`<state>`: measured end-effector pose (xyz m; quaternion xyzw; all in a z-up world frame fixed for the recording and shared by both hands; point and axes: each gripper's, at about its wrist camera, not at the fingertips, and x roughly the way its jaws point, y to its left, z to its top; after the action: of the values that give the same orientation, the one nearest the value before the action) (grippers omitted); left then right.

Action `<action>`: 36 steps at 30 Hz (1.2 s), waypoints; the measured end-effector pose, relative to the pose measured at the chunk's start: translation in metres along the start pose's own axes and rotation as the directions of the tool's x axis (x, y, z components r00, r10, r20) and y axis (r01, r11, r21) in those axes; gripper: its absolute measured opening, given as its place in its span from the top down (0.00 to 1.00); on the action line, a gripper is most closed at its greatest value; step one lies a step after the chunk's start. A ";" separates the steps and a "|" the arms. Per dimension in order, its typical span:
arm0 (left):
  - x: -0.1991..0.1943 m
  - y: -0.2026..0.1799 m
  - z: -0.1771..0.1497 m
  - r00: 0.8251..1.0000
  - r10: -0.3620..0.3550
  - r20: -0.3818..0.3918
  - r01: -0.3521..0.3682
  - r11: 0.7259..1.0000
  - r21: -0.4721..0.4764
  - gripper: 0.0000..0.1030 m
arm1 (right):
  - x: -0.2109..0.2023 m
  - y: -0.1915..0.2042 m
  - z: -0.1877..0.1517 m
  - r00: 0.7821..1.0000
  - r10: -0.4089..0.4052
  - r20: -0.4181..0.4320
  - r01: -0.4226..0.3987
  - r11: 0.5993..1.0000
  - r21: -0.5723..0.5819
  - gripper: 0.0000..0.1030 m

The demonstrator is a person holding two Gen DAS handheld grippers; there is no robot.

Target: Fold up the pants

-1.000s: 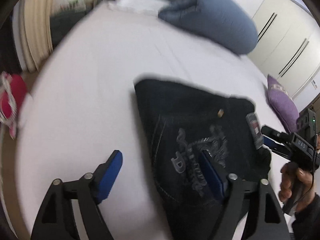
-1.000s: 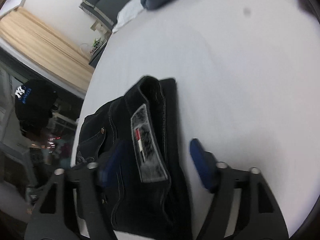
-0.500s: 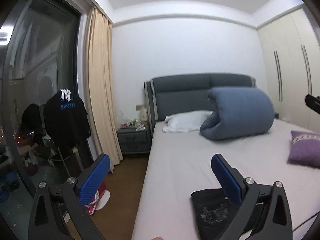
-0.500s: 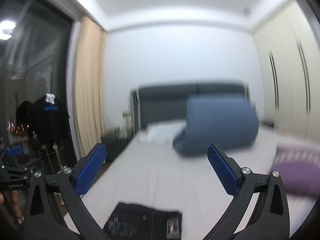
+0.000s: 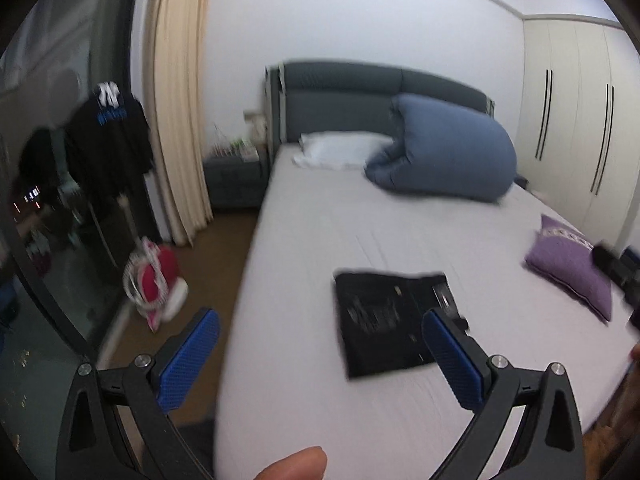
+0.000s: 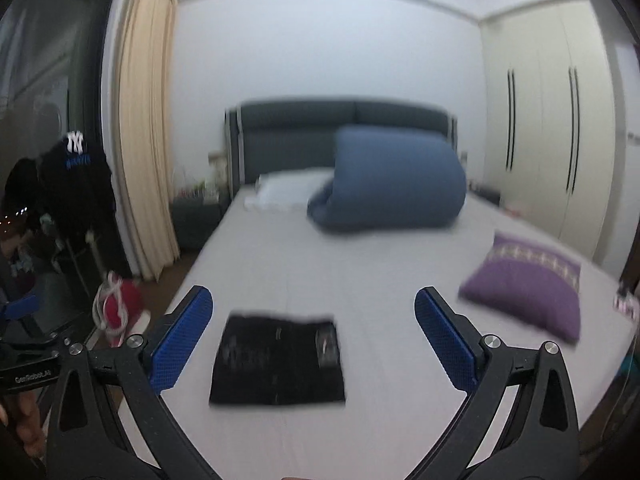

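The black pants (image 5: 386, 322) lie folded into a compact rectangle on the white bed (image 5: 320, 240), near its foot. They also show in the right wrist view (image 6: 278, 360). My left gripper (image 5: 320, 354) is open and empty, held back from the bed with the pants beyond its right finger. My right gripper (image 6: 314, 338) is open and empty, raised well behind the pants, which sit between its fingers in the view. Both views are motion-blurred.
A rolled blue duvet (image 5: 444, 156) and a white pillow (image 5: 340, 152) lie at the headboard. A purple cushion (image 6: 528, 292) sits on the bed's right side. A red and white item (image 5: 154, 280) lies on the floor left of the bed. Wardrobes (image 6: 560, 140) line the right wall.
Both grippers have pulled back and up from right over the pants to well away from the bed. The pants stay folded on the bed.
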<state>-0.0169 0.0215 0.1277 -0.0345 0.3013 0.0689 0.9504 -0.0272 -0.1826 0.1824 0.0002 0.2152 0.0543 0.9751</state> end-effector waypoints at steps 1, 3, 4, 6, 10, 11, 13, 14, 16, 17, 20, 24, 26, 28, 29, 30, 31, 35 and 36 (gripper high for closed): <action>0.005 -0.003 -0.006 1.000 -0.008 -0.018 0.008 1.000 -0.002 0.00 | 0.004 0.001 -0.010 1.000 -0.006 -0.026 0.006 1.000 -0.002 0.00; 0.015 -0.010 -0.016 0.999 -0.011 -0.048 0.012 1.000 0.013 0.00 | 0.012 0.001 -0.031 0.996 -0.017 -0.089 0.017 1.000 -0.001 0.00; 0.017 -0.013 -0.020 0.998 -0.015 -0.056 0.016 1.000 0.016 0.00 | 0.013 0.010 -0.040 0.993 -0.018 -0.117 0.019 1.000 0.006 0.00; 0.025 -0.015 -0.027 0.997 -0.023 -0.075 0.024 1.000 0.006 0.00 | 0.017 0.007 -0.050 0.986 -0.024 -0.163 0.029 0.999 0.029 0.00; 0.034 -0.019 -0.031 0.997 -0.015 -0.080 0.016 1.000 0.011 0.00 | 0.054 -0.009 -0.071 0.970 -0.036 -0.240 0.052 0.997 0.060 0.00; 0.036 -0.019 -0.032 0.997 -0.013 -0.081 0.014 1.000 0.012 0.00 | 0.055 -0.010 -0.075 0.967 -0.038 -0.251 0.055 0.997 0.059 0.00; 0.041 -0.019 -0.034 0.996 -0.013 -0.092 0.014 1.000 0.007 0.00 | 0.081 -0.013 -0.080 0.965 -0.038 -0.259 0.054 0.997 0.054 0.00; 0.044 -0.018 -0.035 0.995 -0.013 -0.099 0.014 1.000 0.005 0.00 | 0.087 -0.013 -0.082 0.964 -0.040 -0.262 0.055 0.997 0.051 0.00; 0.048 -0.019 -0.037 0.994 -0.008 -0.108 0.009 1.000 0.007 0.00 | 0.112 -0.012 -0.089 0.962 -0.038 -0.270 0.052 0.998 0.046 0.00; 0.049 -0.019 -0.038 0.994 -0.006 -0.110 0.008 1.000 0.010 0.00 | 0.119 -0.012 -0.089 0.961 -0.038 -0.272 0.052 0.998 0.046 0.00; 0.052 -0.019 -0.038 0.993 -0.004 -0.118 0.005 1.000 0.013 0.00 | 0.140 -0.011 -0.090 0.959 -0.035 -0.280 0.049 0.998 0.041 0.00; 0.055 -0.020 -0.039 0.992 -0.002 -0.126 0.005 1.000 0.019 0.00 | 0.140 -0.009 -0.086 0.958 -0.035 -0.286 0.046 0.998 0.032 0.00; 0.056 -0.020 -0.041 0.991 -0.004 -0.133 0.006 1.000 0.018 0.00 | 0.137 -0.008 -0.085 0.957 -0.036 -0.288 0.046 0.999 0.027 0.00; 0.056 -0.020 -0.041 0.991 -0.003 -0.137 0.005 1.000 0.020 0.00 | 0.139 -0.006 -0.086 0.957 -0.038 -0.288 0.045 0.999 0.019 0.00; 0.057 -0.021 -0.041 0.990 -0.002 -0.138 0.005 1.000 0.022 0.00 | 0.136 -0.006 -0.084 0.957 -0.038 -0.287 0.045 0.999 0.018 0.00; 0.056 -0.021 -0.041 0.990 -0.002 -0.138 0.005 1.000 0.021 0.00 | 0.136 -0.005 -0.084 0.957 -0.039 -0.288 0.046 0.999 0.017 0.00; 0.056 -0.021 -0.041 0.990 -0.004 -0.139 0.006 1.000 0.019 0.00 | 0.134 -0.004 -0.082 0.957 -0.039 -0.288 0.046 0.999 0.017 0.00; 0.058 -0.021 -0.043 0.990 -0.005 -0.143 0.008 1.000 0.021 0.00 | 0.132 -0.002 -0.081 0.957 -0.039 -0.289 0.046 0.999 0.018 0.00; 0.057 -0.021 -0.042 0.990 -0.006 -0.142 0.009 1.000 0.020 0.00 | 0.132 -0.002 -0.081 0.956 -0.038 -0.290 0.045 0.999 0.018 0.00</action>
<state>0.0086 0.0025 0.0606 -0.0306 0.3689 0.0598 0.9270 0.0581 -0.1724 0.0535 -0.0005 0.3561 0.0305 0.9340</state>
